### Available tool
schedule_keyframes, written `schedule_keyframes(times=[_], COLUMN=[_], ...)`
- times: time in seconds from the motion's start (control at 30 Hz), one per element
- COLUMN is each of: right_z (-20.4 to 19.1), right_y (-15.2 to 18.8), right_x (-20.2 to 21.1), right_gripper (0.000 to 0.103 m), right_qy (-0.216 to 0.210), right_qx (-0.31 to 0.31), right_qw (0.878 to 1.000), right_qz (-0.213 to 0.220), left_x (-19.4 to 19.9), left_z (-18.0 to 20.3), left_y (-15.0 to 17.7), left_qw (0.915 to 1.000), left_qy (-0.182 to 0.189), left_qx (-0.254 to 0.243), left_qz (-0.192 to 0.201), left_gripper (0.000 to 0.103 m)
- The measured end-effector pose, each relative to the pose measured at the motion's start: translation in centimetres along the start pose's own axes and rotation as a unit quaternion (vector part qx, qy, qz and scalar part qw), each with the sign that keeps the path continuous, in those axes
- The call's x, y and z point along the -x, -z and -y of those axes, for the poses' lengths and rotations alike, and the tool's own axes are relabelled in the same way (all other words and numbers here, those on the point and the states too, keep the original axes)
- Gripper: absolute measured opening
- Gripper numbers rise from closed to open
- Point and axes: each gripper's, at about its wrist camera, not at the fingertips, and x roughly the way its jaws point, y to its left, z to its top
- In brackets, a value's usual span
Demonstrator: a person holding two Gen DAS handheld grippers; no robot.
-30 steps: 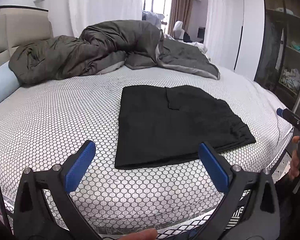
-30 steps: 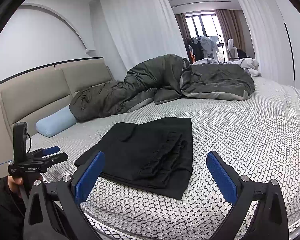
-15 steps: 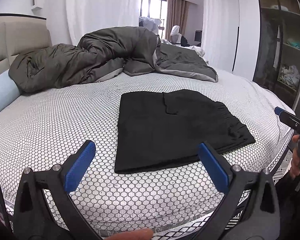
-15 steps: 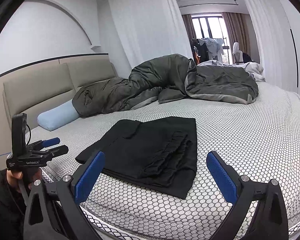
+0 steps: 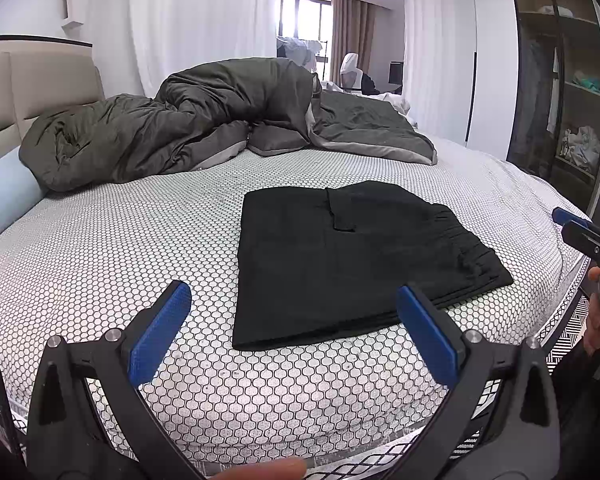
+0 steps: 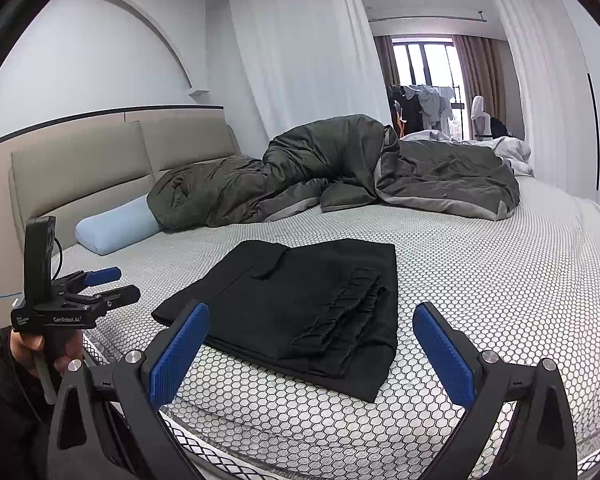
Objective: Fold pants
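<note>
The black pants (image 5: 360, 256) lie folded into a flat rectangle on the honeycomb-patterned bed sheet (image 5: 100, 260), near the bed's front edge. The gathered waistband (image 6: 340, 312) shows on the side facing the right wrist camera. My left gripper (image 5: 293, 288) hovers open in front of the pants' near edge, holding nothing. My right gripper (image 6: 311, 309) is open too, just short of the waistband corner, touching no cloth. Each gripper appears in the other's view: the right gripper (image 5: 568, 222) at the far right, the left gripper (image 6: 120, 283) at the far left, held in a hand.
A rumpled dark olive duvet (image 5: 204, 132) is heaped across the back of the bed. A light blue bolster (image 6: 116, 228) rests against the beige headboard (image 6: 80, 168). A dark open wardrobe (image 5: 560, 100) stands to the right of the bed. The mattress edge (image 6: 260, 440) is just below my fingers.
Both grippers have drifted slightly back and lower from the bed, still open. The folded pants have not moved.
</note>
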Motion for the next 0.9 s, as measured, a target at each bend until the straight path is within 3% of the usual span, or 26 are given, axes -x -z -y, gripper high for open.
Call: schedule_keyframes(times=[0.9], right_z=[-0.31], right_y=[0.25], right_x=[-0.38], right_gripper=[0.103], right_qy=[0.003], right_qx=[0.019], right_qw=[1.0], right_qz=[-0.012], left_x=[0.03], left_z=[-0.27], left_y=[-0.07], left_qw=[1.0], left_qy=[0.001], left_qx=[-0.004], left_qz=[-0.001], left_gripper=[0.102])
